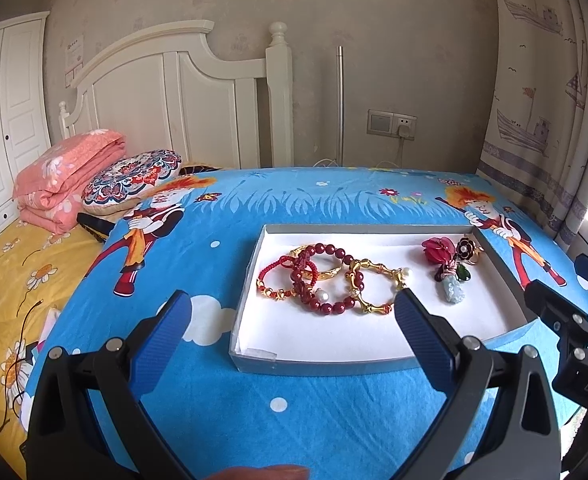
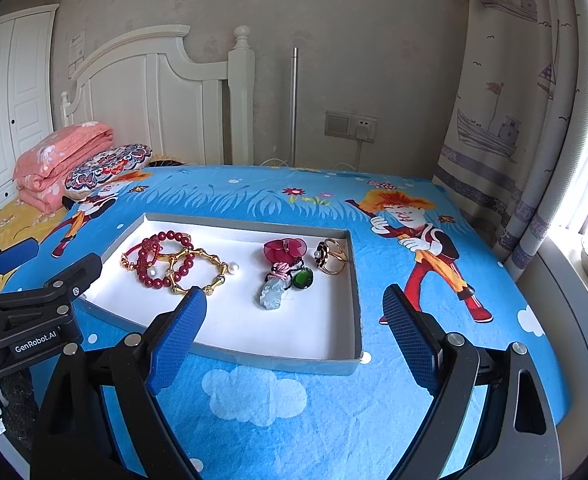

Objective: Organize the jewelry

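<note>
A shallow grey box with a white lining (image 1: pixel 254 264) (image 2: pixel 355 280) lies on the blue cartoon cloth. In its left part lies a pile of red bead, red cord and gold bracelets (image 1: pixel 325 280) (image 2: pixel 174 264). In its right part lie a red flower piece (image 1: pixel 437 249) (image 2: pixel 284 249), a pale jade pendant (image 1: pixel 451 290) (image 2: pixel 272 294), a green stone (image 2: pixel 302 279) and a gold flower ring (image 1: pixel 467 249) (image 2: pixel 331 258). My left gripper (image 1: pixel 294 312) is open and empty before the box's near left. My right gripper (image 2: pixel 295 308) is open and empty over the box's near right.
The cloth (image 1: pixel 294 408) covers a table beside a bed with a yellow sheet (image 1: pixel 6 280), a folded pink quilt (image 1: pixel 66 176) and a patterned cushion (image 1: pixel 134 178). A white headboard (image 1: pixel 166 92), a wall socket (image 1: pixel 391 123) and a curtain (image 1: pixel 541 100) stand behind.
</note>
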Tool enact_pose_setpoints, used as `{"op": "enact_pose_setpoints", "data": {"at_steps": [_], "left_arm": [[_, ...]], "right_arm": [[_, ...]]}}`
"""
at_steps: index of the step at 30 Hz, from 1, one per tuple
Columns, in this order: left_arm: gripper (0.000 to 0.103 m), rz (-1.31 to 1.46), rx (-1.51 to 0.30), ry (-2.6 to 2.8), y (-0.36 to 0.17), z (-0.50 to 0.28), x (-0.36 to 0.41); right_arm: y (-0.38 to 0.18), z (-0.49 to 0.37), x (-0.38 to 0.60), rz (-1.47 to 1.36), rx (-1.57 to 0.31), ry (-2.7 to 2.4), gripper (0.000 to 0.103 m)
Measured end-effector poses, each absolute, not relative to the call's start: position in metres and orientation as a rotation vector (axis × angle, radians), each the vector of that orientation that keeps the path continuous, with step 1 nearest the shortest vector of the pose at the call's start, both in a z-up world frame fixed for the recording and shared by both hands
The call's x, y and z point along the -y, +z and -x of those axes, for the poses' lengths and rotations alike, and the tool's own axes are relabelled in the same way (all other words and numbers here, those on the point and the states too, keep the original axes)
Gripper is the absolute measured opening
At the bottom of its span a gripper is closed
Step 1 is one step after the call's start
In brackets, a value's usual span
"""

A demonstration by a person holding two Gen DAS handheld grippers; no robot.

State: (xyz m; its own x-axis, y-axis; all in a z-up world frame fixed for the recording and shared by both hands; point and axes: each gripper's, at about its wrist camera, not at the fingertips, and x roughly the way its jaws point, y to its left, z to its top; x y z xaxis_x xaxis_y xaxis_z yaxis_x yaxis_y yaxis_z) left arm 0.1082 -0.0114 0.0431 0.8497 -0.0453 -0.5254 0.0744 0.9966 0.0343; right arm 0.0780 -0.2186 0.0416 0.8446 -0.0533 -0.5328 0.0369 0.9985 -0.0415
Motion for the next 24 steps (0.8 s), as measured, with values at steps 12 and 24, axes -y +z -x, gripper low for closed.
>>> {"op": "enact_pose_setpoints", "data": {"at_steps": [12, 24], "left_arm": [[0.098, -0.063, -0.561, -0.051, 0.043, -0.112, 0.013], [0.098, -0.039, -0.639, -0.087, 0.031, -0.123, 0.01]], "right_arm": [[0.042, -0.078, 0.216, 0.033, -0.564, -0.044, 0.084], [0.033, -0.083, 0.223, 0.027, -0.585, -0.033, 0.084]]}}
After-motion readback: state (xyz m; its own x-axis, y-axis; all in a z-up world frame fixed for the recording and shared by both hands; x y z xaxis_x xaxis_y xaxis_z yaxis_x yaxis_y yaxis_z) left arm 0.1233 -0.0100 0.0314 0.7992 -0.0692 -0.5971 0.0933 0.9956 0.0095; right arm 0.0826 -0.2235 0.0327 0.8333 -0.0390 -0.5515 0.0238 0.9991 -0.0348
